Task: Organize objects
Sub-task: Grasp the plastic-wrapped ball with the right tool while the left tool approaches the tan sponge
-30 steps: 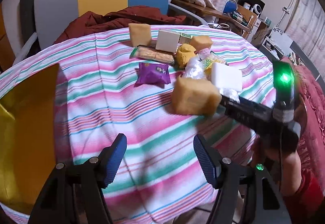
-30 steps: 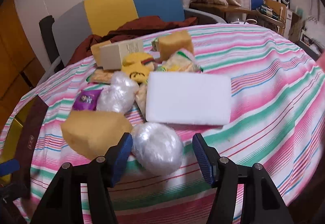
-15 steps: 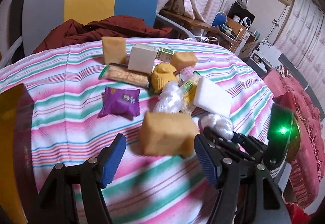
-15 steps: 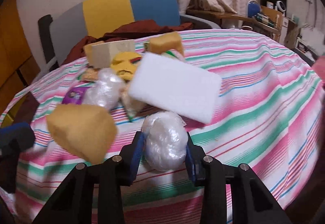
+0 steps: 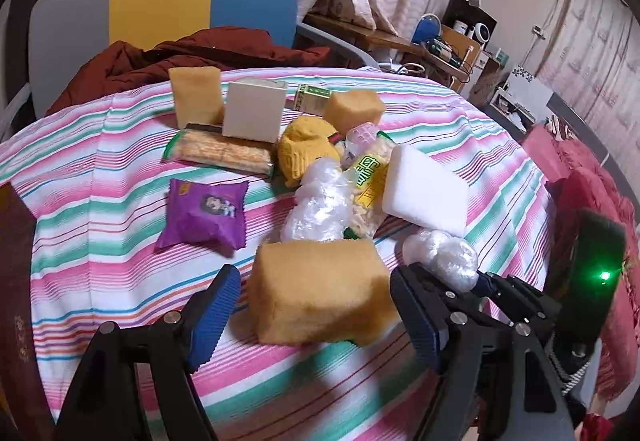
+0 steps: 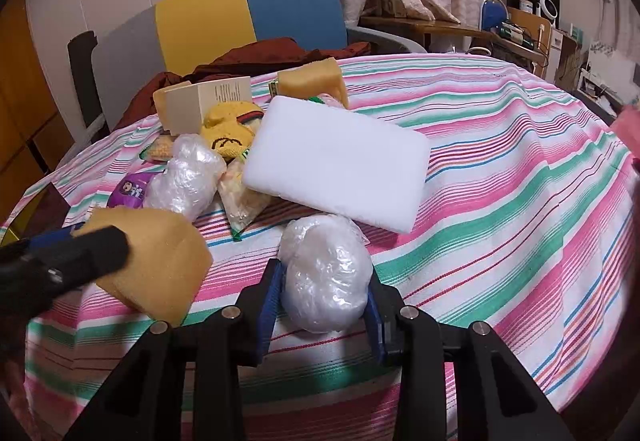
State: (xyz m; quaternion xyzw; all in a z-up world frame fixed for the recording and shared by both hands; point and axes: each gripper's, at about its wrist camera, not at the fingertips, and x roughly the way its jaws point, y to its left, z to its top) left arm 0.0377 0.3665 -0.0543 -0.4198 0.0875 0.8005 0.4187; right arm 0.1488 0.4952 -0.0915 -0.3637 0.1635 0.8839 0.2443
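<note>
A: Starting at the left, what is sitting on the striped tablecloth (image 5: 120, 177)?

B: A purple snack packet (image 5: 204, 213) is lying flat near the left side, with a long cracker pack (image 5: 224, 151) behind it. Further back, a tan sponge (image 5: 196, 95) is standing on end beside a cream box (image 5: 254, 111).

A: And the left gripper (image 5: 316, 315)?

B: Its jaws are opening, and they are standing on either side of a big tan sponge block (image 5: 320, 291). The blue pads (image 5: 214, 315) are not pressing on it; a gap is showing on both sides, so the block is just resting on the cloth between them.

A: What is lying in the middle?

B: A yellow knitted toy (image 5: 304, 149) is sitting next to a crumpled clear plastic bundle (image 5: 320, 205), and a yellow-labelled snack bag (image 5: 370, 177) is leaning against them. Another sponge (image 5: 354, 109) is sitting behind those.

A: And moving right?

B: A white foam slab (image 6: 340, 163) is lying tilted, propped on the pile. Just in front of it, the right gripper (image 6: 326, 307) is squeezing a plastic-wrapped ball (image 6: 326, 277), with both pads pressing into its sides. The ball is sitting low on the cloth, just right of the sponge block.

A: Anything behind the table?

B: A grey, yellow and blue chair (image 6: 248, 13) is standing there, with dark red fabric (image 5: 192, 49) draped on it.
</note>
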